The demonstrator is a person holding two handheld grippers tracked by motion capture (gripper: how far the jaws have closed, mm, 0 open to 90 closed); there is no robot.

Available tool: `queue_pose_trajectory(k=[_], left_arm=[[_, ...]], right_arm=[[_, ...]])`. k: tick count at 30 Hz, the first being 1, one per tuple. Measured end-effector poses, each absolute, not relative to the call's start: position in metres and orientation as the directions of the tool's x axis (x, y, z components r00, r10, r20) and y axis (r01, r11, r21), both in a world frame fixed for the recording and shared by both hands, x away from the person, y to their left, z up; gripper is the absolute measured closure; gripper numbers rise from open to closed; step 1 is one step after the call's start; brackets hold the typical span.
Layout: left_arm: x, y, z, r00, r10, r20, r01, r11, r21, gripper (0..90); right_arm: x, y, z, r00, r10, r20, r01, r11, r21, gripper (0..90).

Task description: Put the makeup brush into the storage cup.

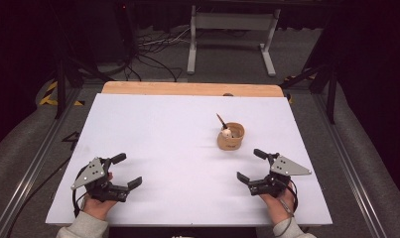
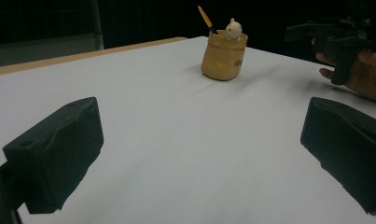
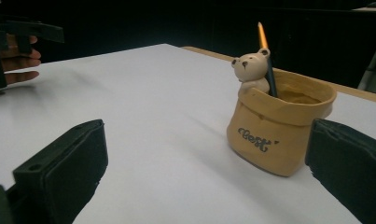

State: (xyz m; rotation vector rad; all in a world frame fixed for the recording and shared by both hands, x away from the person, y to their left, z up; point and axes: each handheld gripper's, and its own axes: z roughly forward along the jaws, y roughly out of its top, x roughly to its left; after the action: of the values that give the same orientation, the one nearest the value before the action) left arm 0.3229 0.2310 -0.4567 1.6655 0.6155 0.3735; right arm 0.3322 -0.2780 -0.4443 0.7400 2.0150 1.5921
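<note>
On a white bench [image 1: 177,148], both hand-held grippers, left [image 1: 122,172] and right [image 1: 250,165], rest spread near a tan pot [image 1: 231,137] holding a pencil [image 1: 221,121].

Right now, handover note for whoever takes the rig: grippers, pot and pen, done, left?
Left gripper: open, holding nothing, low over the table's near left part.
Right gripper: open, holding nothing, near right, jaws pointing toward the pot.
Tan bear pot: upright, right of centre, just ahead of the right gripper, untouched.
Pen: stands tilted inside the pot, behind the bear figure.
Done: nothing visible yet.
Left: likely the right gripper closes in on the pot or pen; it is nearest.
</note>
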Motion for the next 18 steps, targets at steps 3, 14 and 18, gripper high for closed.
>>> queue_pose_trajectory(k=[3, 14, 18], left_arm=[[0.3243, 0.2315, -0.4581, 0.803, 0.587, -0.104, 0.195, -0.094, 0.976, 0.0], [0.3258, 0.233, -0.4589, 0.796, 0.593, -0.122, 0.207, -0.078, 0.975, 0.0], [0.3267, 0.2335, -0.458, 0.793, 0.598, -0.113, 0.197, -0.077, 0.977, 0.0]], right_arm=[[0.3337, -0.2797, -0.4458, -0.746, 0.666, -0.018, 0.132, 0.174, 0.976, 0.0], [0.334, -0.2789, -0.4462, -0.742, 0.67, -0.027, 0.127, 0.18, 0.975, 0.0], [0.3334, -0.2798, -0.4443, -0.741, 0.67, -0.033, 0.114, 0.174, 0.978, 0.0]])
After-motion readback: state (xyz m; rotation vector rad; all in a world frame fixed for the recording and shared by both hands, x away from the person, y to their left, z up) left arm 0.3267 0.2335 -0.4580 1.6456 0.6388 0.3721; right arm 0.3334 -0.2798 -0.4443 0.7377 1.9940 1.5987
